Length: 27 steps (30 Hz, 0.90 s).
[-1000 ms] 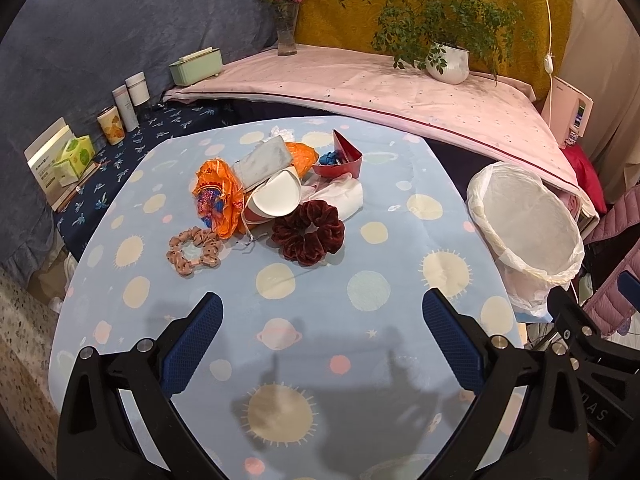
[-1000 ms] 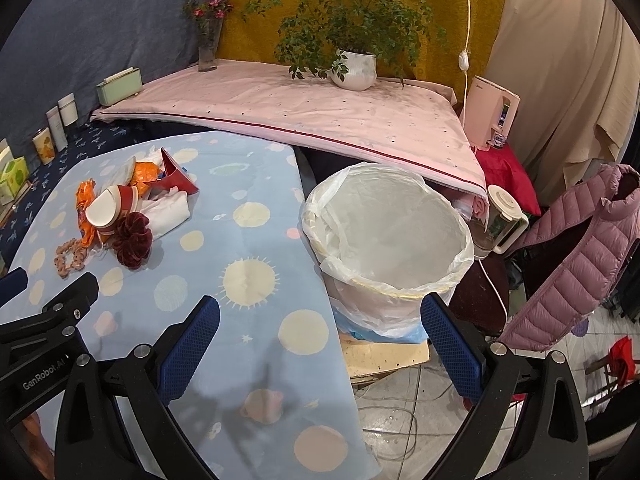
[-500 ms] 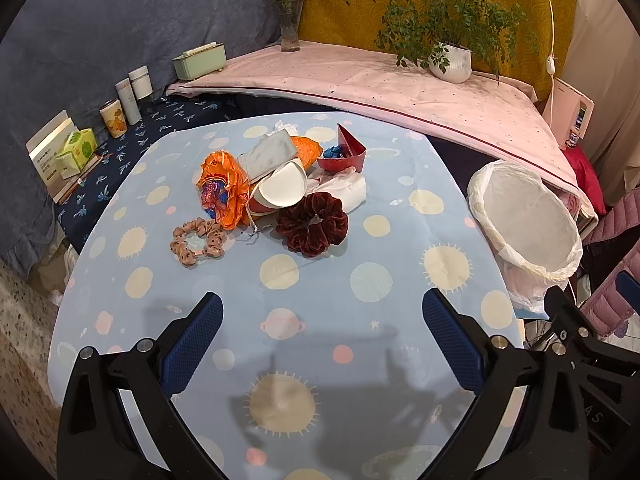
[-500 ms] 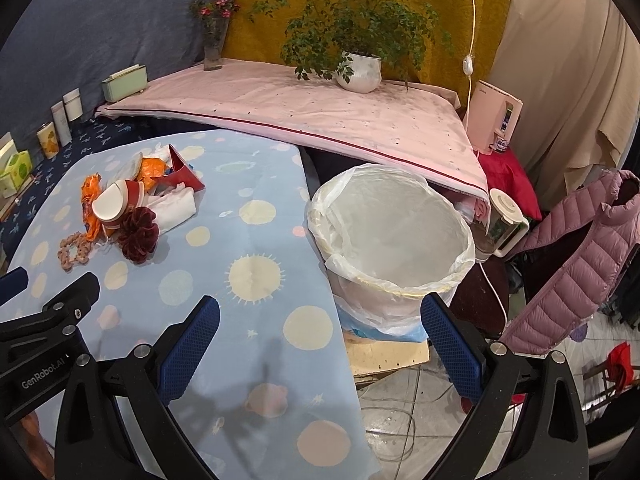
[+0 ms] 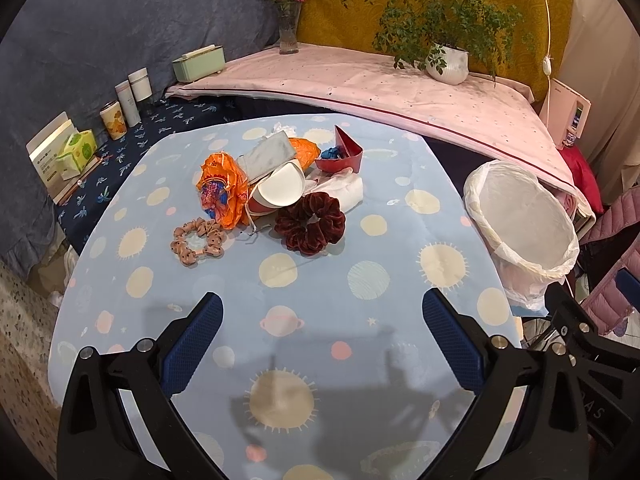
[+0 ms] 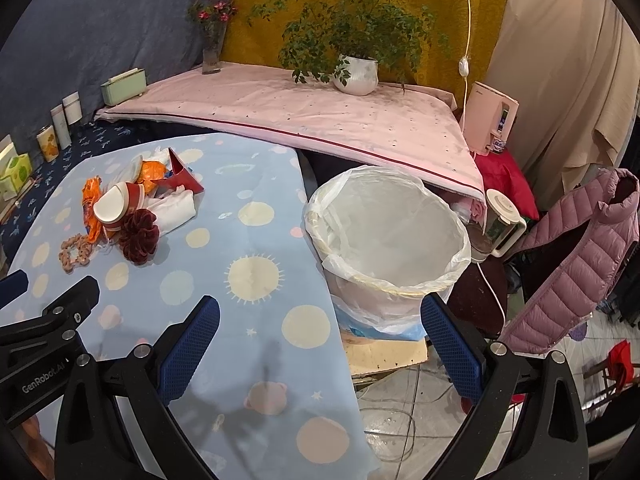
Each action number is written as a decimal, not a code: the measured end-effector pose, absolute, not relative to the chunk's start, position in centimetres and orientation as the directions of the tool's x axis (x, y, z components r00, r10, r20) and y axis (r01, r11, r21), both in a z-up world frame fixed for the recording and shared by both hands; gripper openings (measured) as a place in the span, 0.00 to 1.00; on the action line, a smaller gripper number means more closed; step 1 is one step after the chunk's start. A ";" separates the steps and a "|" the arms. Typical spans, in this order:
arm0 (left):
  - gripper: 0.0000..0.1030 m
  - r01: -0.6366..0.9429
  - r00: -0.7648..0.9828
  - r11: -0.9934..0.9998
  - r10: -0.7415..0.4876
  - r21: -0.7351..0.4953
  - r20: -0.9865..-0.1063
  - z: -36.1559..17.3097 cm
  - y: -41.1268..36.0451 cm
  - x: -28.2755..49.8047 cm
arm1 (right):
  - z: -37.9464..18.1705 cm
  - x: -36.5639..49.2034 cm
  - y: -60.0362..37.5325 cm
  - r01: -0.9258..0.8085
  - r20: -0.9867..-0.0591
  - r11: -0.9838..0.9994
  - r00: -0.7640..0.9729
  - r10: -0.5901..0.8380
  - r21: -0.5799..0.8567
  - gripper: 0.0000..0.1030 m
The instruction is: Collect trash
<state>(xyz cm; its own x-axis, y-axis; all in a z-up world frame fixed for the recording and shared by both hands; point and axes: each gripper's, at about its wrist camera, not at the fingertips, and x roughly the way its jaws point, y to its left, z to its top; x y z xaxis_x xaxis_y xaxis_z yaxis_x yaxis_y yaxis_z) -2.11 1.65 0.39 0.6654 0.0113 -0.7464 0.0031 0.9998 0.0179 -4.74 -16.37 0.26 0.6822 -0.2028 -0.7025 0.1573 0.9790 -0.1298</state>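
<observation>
A heap of trash lies at the far side of the blue spotted table (image 5: pixel 320 280): an orange wrapper (image 5: pixel 220 192), a crushed paper cup (image 5: pixel 278 190), a grey packet (image 5: pixel 266 156), a red paper boat (image 5: pixel 344 156) and white tissue (image 5: pixel 344 190). A maroon scrunchie (image 5: pixel 310 228) and a pink scrunchie (image 5: pixel 198 240) lie in front of it. The white-lined bin (image 6: pixel 386 240) stands off the table's right edge. My left gripper (image 5: pixel 322 336) hangs open over the near table, well short of the heap. My right gripper (image 6: pixel 320 336) is open, empty, near the bin.
Behind the table runs a pink-covered ledge (image 5: pixel 360 80) with a potted plant (image 5: pixel 446 62), a flower vase (image 5: pixel 288 36) and a green box (image 5: pixel 198 62). Jars and tissue boxes (image 5: pixel 76 148) line the left. A pink jacket (image 6: pixel 580 252), a kettle (image 6: pixel 500 224) and floor cables sit to the right.
Both grippers have drawn back slightly, so the heap and bin look a little farther off. Both stayed open and nothing on the table moved.
</observation>
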 end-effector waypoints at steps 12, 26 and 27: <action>0.92 0.005 0.669 1.000 0.001 0.005 -0.743 0.7 1.6 -2.2 | 0.4 -4.8 -16.5 0.158 -0.699 0.979 0.685 -0.205 -0.131 0.93; 0.92 0.003 0.674 1.000 0.001 0.005 -0.738 0.8 1.7 -2.1 | 0.6 -4.8 -16.6 0.174 -0.695 0.976 0.686 -0.216 -0.132 0.93; 0.92 0.003 0.675 1.000 0.000 0.002 -0.738 0.8 1.9 -2.0 | 0.6 -4.8 -16.6 0.173 -0.695 0.976 0.686 -0.215 -0.131 0.93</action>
<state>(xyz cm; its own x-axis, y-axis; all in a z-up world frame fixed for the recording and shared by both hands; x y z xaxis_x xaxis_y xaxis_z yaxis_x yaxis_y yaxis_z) -1.95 1.89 0.80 0.6750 -0.0005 -0.7378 0.0034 1.0000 0.0024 -4.79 -16.58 0.63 0.6863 -0.2150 -0.6949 0.1727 0.9762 -0.1315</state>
